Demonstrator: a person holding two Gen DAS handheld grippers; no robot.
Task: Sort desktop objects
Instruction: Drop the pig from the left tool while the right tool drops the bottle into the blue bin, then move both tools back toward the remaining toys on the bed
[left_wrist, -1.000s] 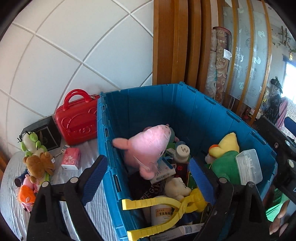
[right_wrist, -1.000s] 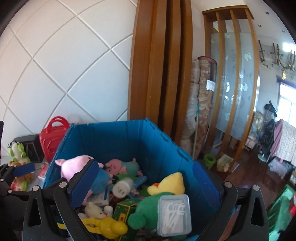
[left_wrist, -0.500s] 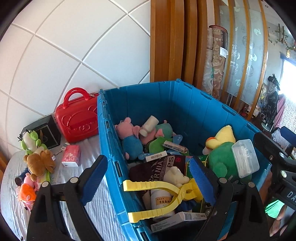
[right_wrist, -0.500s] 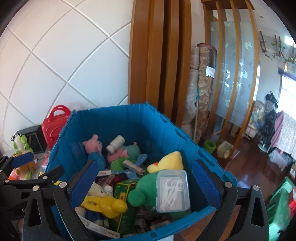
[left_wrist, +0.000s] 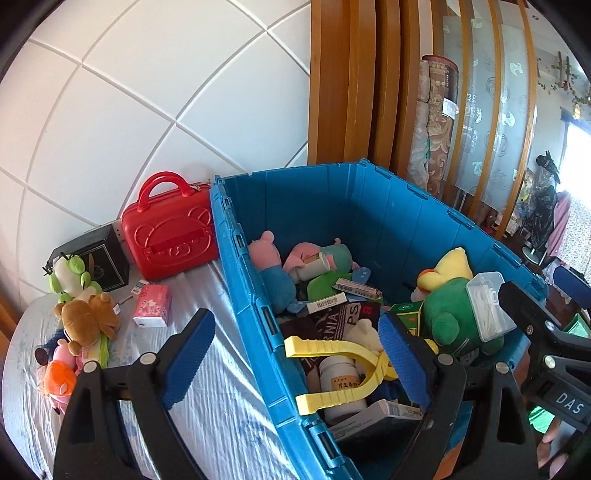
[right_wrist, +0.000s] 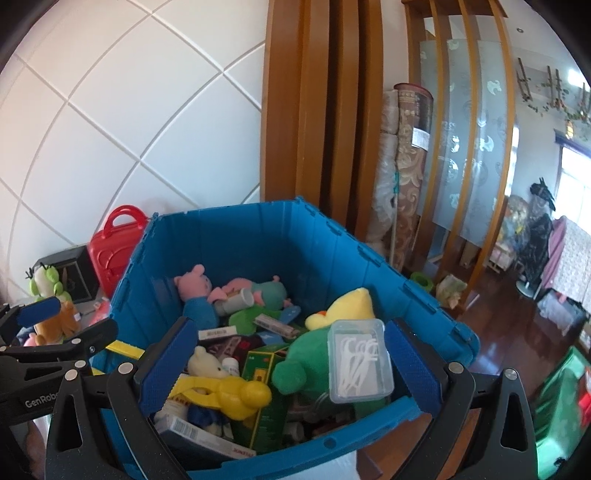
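Note:
A blue crate (left_wrist: 255, 295) (right_wrist: 373, 266) holds several toys and boxes: a pink pig plush (left_wrist: 267, 254) (right_wrist: 194, 290), a green and yellow plush (left_wrist: 448, 306) (right_wrist: 314, 358), a clear floss-pick box (left_wrist: 487, 304) (right_wrist: 360, 360), yellow tongs (left_wrist: 332, 369) (right_wrist: 225, 391) and a white bottle (left_wrist: 340, 384). My left gripper (left_wrist: 297, 362) is open and empty, straddling the crate's left wall. My right gripper (right_wrist: 291, 369) is open and empty above the crate's near end.
On the table left of the crate stand a red case (left_wrist: 170, 229) (right_wrist: 114, 247), a black box (left_wrist: 99, 254), a pink tissue pack (left_wrist: 153, 304) and a heap of small plush toys (left_wrist: 79, 317). A wooden screen and rolled rugs (right_wrist: 406, 162) stand behind.
The pink pig plush has dropped from mid-air above the crate and now lies inside it at the back. Both grippers have pulled back and higher, still open.

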